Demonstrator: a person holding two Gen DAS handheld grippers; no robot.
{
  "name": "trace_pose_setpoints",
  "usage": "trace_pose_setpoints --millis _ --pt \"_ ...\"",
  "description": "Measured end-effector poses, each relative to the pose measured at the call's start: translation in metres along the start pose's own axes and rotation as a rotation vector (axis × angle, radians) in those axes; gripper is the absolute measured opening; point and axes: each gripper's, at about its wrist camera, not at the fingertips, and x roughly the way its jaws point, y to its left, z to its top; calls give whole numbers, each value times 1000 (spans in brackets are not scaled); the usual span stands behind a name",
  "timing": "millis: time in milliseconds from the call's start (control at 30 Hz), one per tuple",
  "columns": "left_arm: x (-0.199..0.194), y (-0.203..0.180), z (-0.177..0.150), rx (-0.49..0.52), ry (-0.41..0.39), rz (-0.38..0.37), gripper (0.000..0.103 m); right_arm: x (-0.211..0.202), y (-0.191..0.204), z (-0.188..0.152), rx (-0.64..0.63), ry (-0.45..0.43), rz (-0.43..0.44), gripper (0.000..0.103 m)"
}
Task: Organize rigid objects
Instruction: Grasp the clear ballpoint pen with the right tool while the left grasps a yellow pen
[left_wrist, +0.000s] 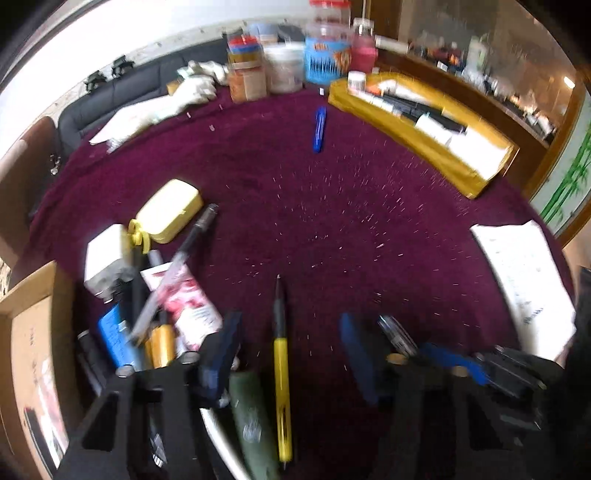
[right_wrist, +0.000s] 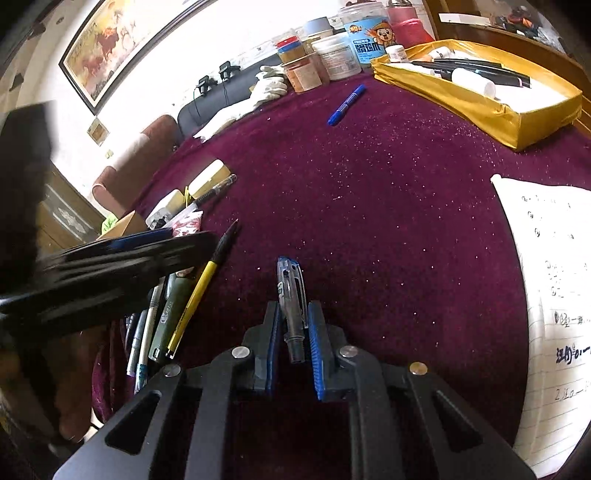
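Observation:
My right gripper (right_wrist: 292, 325) is shut on a clear pen with a blue clip (right_wrist: 291, 295), low over the purple cloth; it also shows in the left wrist view (left_wrist: 399, 332). My left gripper (left_wrist: 291, 343) is open and empty, its jaws on either side of a yellow and black pen (left_wrist: 280, 354) that lies on the cloth; this pen shows in the right wrist view (right_wrist: 201, 284) too. A dark green pen (left_wrist: 251, 417) lies beside it. A blue marker (left_wrist: 319, 129) lies far out on the cloth. The left wrist view is blurred.
A yellow tray (right_wrist: 491, 110) with markers and a white bottle stands at the far right. Jars and tubs (right_wrist: 336, 55) line the back edge. A pile of pens, a yellow case (left_wrist: 170, 210) and small boxes lies at the left. A written sheet (right_wrist: 554, 295) lies at the right.

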Motion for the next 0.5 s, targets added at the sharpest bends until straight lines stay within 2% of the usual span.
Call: trace_pose_setpoints --millis 67,100,200,400,500 --pt "16 -1 2 -10 48 19 41 -1 -3 0 18 1 18 15" --pt "21 -2 0 -9 64 19 31 -1 -5 0 27 3 30 15" --pt "17 -6 -9 -17 45 17 9 0 -9 2 50 8 61 15" --pt "7 -7 -30 -86 -16 18 11 1 -19 5 99 22 121 15" --pt "7 -17 -30 -70 -18 69 9 1 -19 5 88 30 120 15"
